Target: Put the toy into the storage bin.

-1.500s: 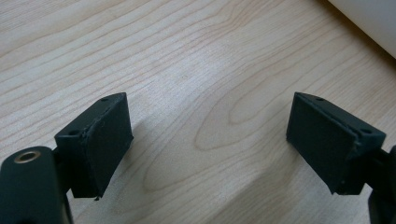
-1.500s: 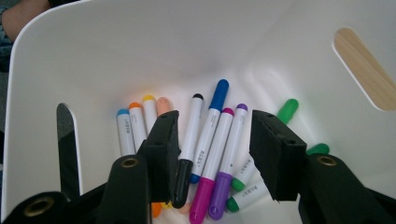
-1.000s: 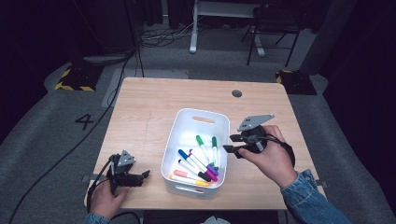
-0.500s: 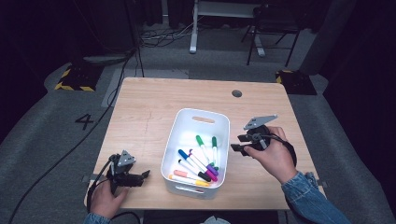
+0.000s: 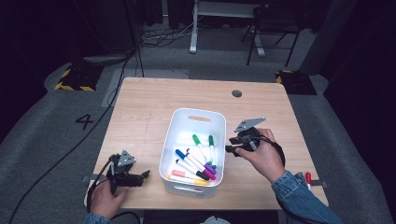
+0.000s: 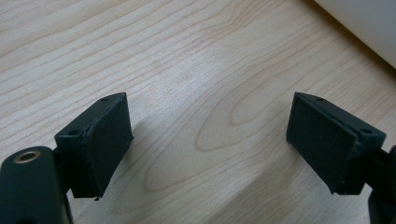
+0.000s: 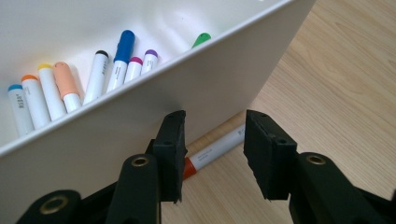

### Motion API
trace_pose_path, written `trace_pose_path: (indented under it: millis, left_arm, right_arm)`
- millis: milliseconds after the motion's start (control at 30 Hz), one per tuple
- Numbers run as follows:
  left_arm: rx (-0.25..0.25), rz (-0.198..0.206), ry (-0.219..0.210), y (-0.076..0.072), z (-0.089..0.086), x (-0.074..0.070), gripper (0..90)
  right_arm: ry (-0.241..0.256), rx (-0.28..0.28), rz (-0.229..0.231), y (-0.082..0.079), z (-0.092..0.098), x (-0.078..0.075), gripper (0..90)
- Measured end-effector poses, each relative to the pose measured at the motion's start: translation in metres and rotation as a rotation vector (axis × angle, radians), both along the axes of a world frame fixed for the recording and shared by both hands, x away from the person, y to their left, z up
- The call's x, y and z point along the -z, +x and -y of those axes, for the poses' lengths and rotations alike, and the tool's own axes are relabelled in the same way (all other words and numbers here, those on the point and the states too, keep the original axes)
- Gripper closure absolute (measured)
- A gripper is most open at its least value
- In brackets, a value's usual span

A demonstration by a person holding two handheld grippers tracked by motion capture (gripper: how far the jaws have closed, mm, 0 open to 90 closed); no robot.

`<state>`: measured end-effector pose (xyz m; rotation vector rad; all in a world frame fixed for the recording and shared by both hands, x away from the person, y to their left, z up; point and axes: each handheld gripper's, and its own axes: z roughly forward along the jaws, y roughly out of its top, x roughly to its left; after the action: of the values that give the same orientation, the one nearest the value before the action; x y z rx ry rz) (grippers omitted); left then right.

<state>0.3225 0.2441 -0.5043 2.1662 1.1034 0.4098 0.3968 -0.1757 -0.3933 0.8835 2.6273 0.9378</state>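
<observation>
Over the last second the right gripper has slid back toward the person and dropped in against the 3 o'clock wall of the white plastic rectangular bin, while the left gripper has stayed parked at the bin's 8 o'clock, low over the pale wood worktop.

That small shift matters. In the right gripper view the black fingers now stand apart on either side of a white marker with a red-orange cap, which lies flat on the worktop, tucked against the foot of the bin's outer wall. Nothing is gripped yet.

The reach looks finished and the closing is what remains. The wall sits just beside the near finger, so there is little room to squeeze without nudging the bin.

The mixed coloured markers already lie loose in the bin's near half. In the left gripper view the fingers are wide apart over bare wood, holding nothing.
</observation>
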Motion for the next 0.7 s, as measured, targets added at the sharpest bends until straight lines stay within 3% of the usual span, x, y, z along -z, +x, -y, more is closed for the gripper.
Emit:
trace_pose_path:
  millis: [133,233,467,700]
  left_arm:
    - [0.0,0.0,0.0,0.0,0.0,0.0,14.4]
    - [0.001,-0.001,-0.001,0.0,0.0,0.0,14.4]
    - [0.001,-0.001,0.0,0.0,0.0,0.0,14.4]
    - [0.0,0.0,0.0,0.0,0.0,0.0,14.4]
  right_arm:
    - [0.004,-0.003,-0.003,0.005,-0.005,0.007,51.6]
    - [0.007,0.025,-0.017,0.014,-0.004,0.018,47.9]
    - [-0.007,0.087,-0.064,0.033,0.0,0.047,46.5]
    - [-0.016,0.103,-0.106,0.038,-0.001,0.07,45.6]
